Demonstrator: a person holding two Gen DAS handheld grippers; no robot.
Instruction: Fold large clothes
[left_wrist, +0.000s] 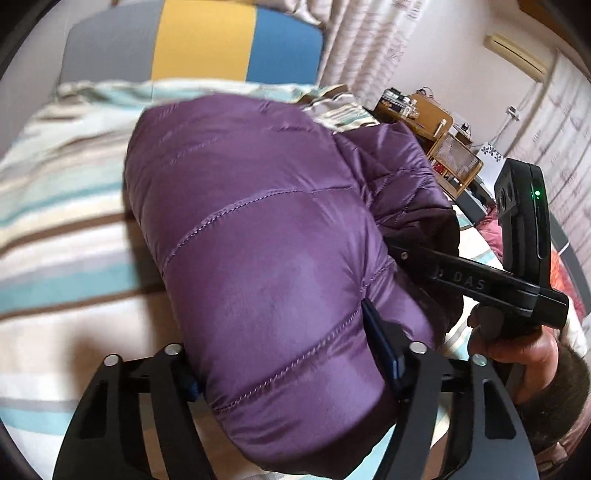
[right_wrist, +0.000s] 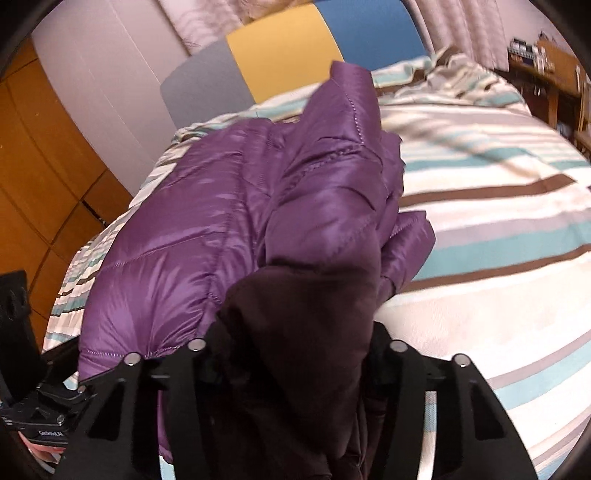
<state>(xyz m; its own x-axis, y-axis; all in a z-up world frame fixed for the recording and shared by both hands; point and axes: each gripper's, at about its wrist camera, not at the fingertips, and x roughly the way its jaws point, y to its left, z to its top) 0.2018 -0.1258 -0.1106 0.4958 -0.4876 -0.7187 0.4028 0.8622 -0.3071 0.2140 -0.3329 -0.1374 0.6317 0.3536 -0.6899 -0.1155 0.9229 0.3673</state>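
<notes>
A: L wrist view: left gripper (left_wrist: 291, 354) fingers part-closed, pinching purple jacket (left_wrist: 258, 229) on bed (left_wrist: 66, 236); long axis runs away from fingers.

B: R wrist view: right gripper (right_wrist: 291, 350) pinches the jacket's dark lining (right_wrist: 306, 332); bulk lies ahead-left, both grippers equally near.

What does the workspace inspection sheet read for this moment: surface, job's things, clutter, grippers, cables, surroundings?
Surface: bed with striped cover, rumpled near the headboard.
Job's things: purple quilted jacket, bunched on the bed, its dark lining showing at one end.
Clutter: nothing seen on the bed besides the jacket.
Grippers: left gripper shut on a puffy fold of the jacket; right gripper shut on the dark lining end.
Cables: nothing seen.
Surroundings: grey, yellow and blue headboard, curtains, wooden shelf with small items, wood floor.
</notes>
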